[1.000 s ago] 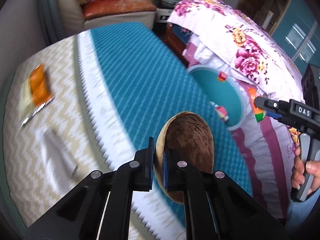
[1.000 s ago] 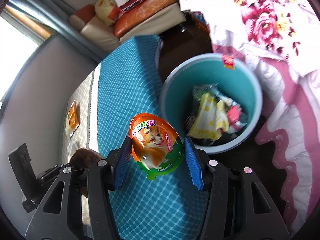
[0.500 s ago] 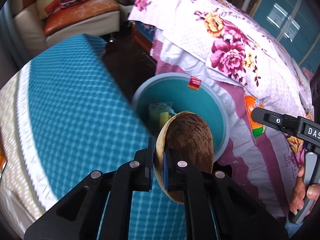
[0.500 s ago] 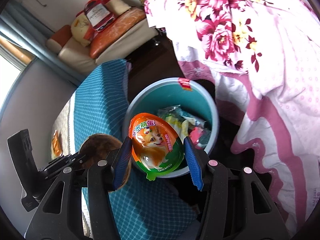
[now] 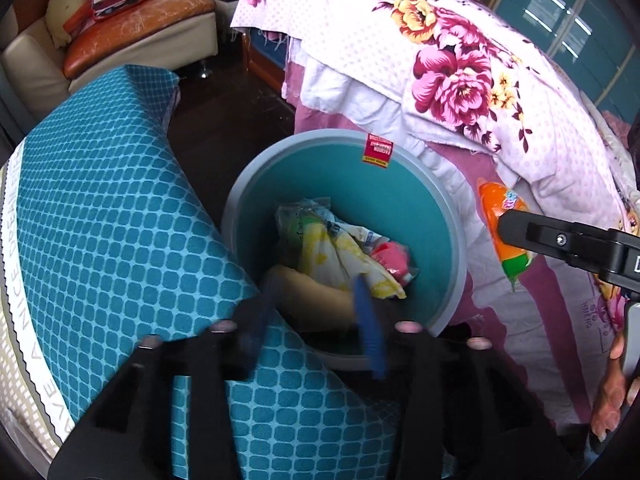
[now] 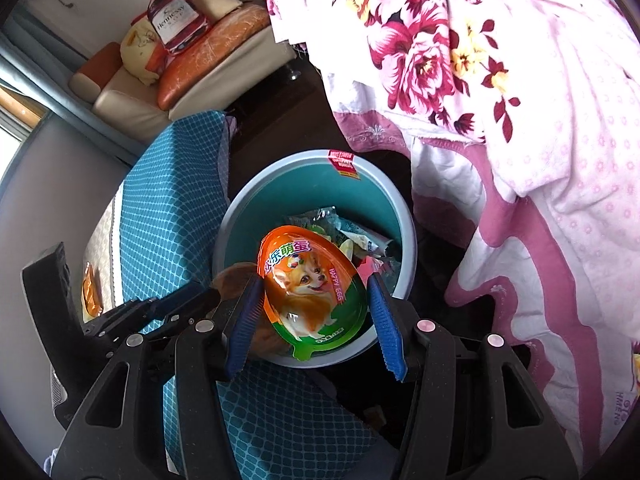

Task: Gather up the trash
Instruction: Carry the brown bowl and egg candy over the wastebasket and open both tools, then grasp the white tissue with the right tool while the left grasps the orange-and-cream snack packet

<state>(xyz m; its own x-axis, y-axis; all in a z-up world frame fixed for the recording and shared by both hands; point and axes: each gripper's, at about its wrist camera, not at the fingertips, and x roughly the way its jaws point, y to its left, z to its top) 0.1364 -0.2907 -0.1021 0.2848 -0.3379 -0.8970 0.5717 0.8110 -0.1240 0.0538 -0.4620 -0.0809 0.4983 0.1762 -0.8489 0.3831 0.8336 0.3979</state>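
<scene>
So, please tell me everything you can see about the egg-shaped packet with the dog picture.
The egg-shaped packet looks like glossy plastic, orange on top and green below, with a corgi picture, Chinese characters and "HAPPY EGG" printed on it. A small tab sticks out at its lower end. It faces the camera, slightly tilted, clamped at both sides between the blue pads of the right hand-held gripper. It hangs above the bin, not yet dropped in.

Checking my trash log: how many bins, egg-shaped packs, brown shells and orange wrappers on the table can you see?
bin: 1
egg-shaped pack: 1
brown shell: 1
orange wrapper: 1
Total: 4
</scene>
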